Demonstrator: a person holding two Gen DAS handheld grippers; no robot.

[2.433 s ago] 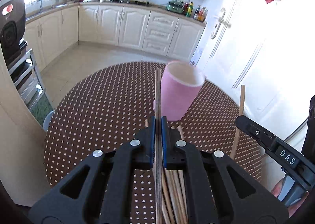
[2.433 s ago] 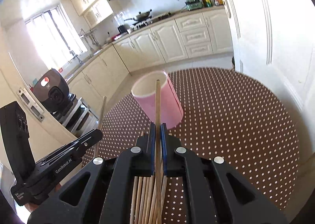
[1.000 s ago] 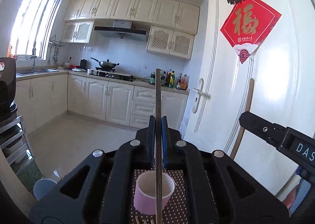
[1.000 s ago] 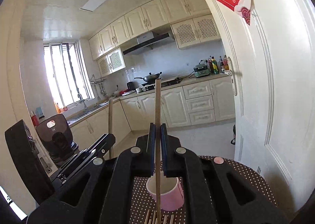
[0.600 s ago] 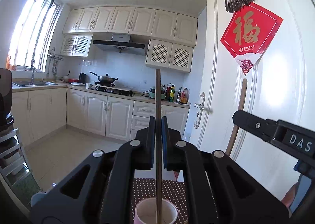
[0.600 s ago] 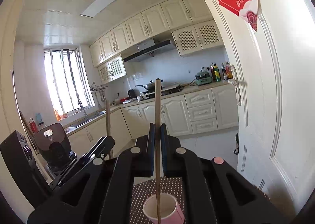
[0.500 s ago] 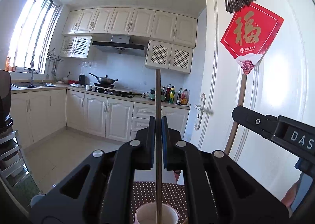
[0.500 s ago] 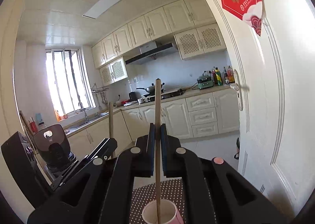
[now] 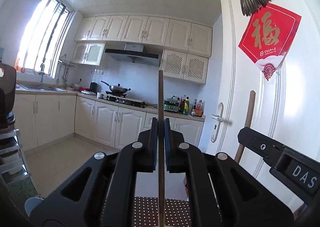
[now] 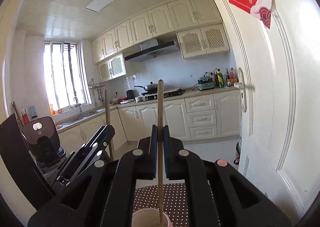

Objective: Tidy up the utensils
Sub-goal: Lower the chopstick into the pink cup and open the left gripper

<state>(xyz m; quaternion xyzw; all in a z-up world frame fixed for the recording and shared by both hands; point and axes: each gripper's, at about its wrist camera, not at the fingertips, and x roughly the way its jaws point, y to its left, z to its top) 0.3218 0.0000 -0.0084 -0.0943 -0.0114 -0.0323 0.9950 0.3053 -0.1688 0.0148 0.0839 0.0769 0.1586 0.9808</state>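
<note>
Both grippers hold chopsticks upright over the pink cup

The left gripper (image 9: 161,145) is clamped on an upright chopstick (image 9: 160,95); the right gripper (image 10: 159,147) pinches another chopstick (image 10: 160,103), whose lower end hangs at the pink cup (image 10: 148,218) just below, on the dotted table (image 10: 176,193). Judging by this, the next move is lowering and letting go, with the tips inside the rim.
</note>
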